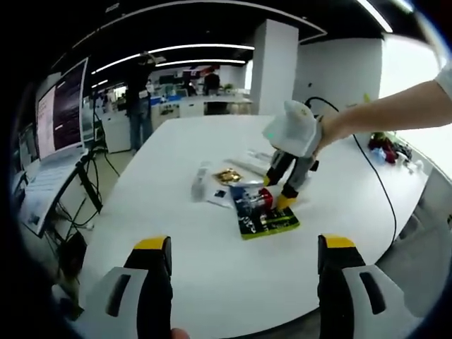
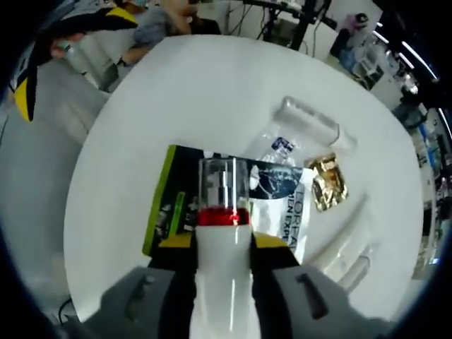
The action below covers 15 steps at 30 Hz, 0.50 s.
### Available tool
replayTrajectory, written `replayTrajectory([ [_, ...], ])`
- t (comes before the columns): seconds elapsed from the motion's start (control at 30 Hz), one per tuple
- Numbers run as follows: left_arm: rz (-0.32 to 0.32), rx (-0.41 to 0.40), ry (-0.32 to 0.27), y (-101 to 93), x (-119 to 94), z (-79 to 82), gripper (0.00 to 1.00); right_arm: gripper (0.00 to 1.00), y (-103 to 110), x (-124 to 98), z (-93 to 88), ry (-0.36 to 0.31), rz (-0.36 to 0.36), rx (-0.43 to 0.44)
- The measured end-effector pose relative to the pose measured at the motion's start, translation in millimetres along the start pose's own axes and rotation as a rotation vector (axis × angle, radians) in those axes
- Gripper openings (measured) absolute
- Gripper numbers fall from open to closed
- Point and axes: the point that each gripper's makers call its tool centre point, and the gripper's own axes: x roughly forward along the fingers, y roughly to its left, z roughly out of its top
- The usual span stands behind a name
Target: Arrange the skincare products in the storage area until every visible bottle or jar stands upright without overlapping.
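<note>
Your right gripper (image 2: 224, 240) was clenched on a white bottle (image 2: 222, 282) with a red band and a clear cap, its yellow-tipped jaws pressed against both sides. In the left gripper view that same gripper (image 1: 282, 192) stood over the middle of the white table (image 1: 212, 282), the bottle (image 1: 256, 198) just under it. Your left gripper (image 1: 244, 247) hung released over the table's near edge, jaws wide apart with nothing between them.

Beneath the held bottle lay a dark sachet (image 2: 279, 187) reading "L'OREAL MEN EXPERT" in white, overlapping a flat black-and-green box (image 2: 169, 201) whose print was too small for you to read. Beside the sachet sat a small gold packet (image 2: 327, 182), and beyond it, nearer the far edge, a pale tube (image 2: 311, 121) lay on its side on a clear wrapper with a blue mark I cannot read.

The table was round-cornered, plain and glossy, with a black cable (image 1: 371, 169) trailing across its right side. Around you was an open office: strip lights on a dark ceiling, a white pillar (image 1: 272, 67), a large screen (image 1: 60, 109) on a stand off the left edge, and a person (image 1: 139, 99) standing near the far desks.
</note>
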Motion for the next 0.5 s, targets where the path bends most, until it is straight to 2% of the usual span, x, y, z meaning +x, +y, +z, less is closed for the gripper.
replayTrajectory([
  [0.3, 0.015, -0.006, -0.015, 3.6, -2, 2.5, 0.84, 0.28, 2, -3, -1.1, -0.006, -0.014, 0.010],
  [0.5, 0.012, 0.015, -0.009, 1.3, -2, 1.8, 0.84, 0.28, 2, -15, 0.2, -0.052, -0.029, 0.035],
])
